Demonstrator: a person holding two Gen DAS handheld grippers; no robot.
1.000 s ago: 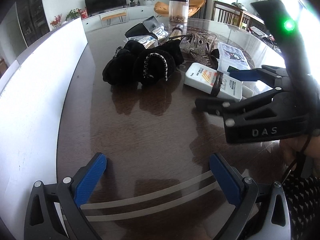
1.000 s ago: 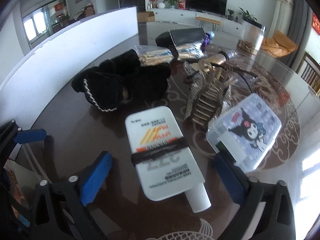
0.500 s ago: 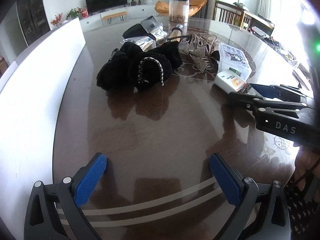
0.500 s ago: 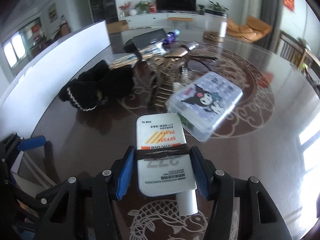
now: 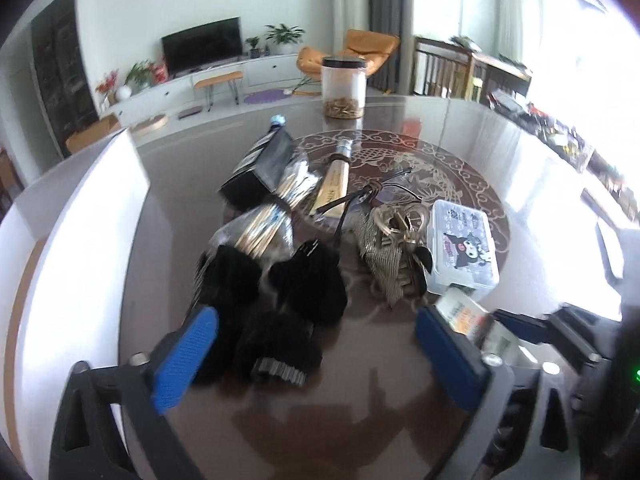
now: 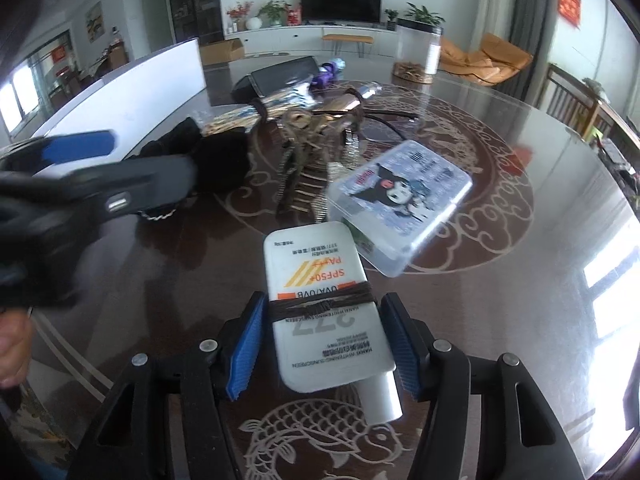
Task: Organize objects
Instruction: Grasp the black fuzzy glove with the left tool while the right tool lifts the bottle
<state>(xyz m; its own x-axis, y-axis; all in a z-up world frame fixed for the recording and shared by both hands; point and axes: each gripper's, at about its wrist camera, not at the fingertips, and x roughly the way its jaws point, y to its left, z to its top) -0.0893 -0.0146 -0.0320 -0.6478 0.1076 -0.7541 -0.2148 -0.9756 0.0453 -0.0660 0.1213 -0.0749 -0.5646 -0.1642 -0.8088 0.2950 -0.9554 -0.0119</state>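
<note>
My right gripper (image 6: 324, 344) is shut on a white sunscreen tube (image 6: 316, 276) with a black hair tie around it; both blue pads press its sides, and its cap points toward the camera. The same tube (image 5: 460, 312) peeks out at the lower right of the left wrist view. My left gripper (image 5: 320, 356) hovers over a pile of black furry pieces (image 5: 296, 292). Its jaws are closing, the pile lies between and just ahead of the tips, and the pads do not press it. One of its fingers (image 6: 76, 148) shows blurred at the left of the right wrist view.
On the dark glass-topped table (image 6: 520, 280) lie a clear cartoon-sticker box (image 6: 400, 196), a glittery hair claw (image 5: 392, 256), cellophane packets (image 5: 272, 216), a black pouch (image 5: 260, 168) and a gold tube (image 5: 336, 184). A jar (image 5: 344, 88) stands far back. A white board (image 5: 80, 240) lines the left.
My left gripper has swung forward up to the black furry pile, which now sits at its tips. My right gripper, open a second ago, has shut on the sunscreen tube.
</note>
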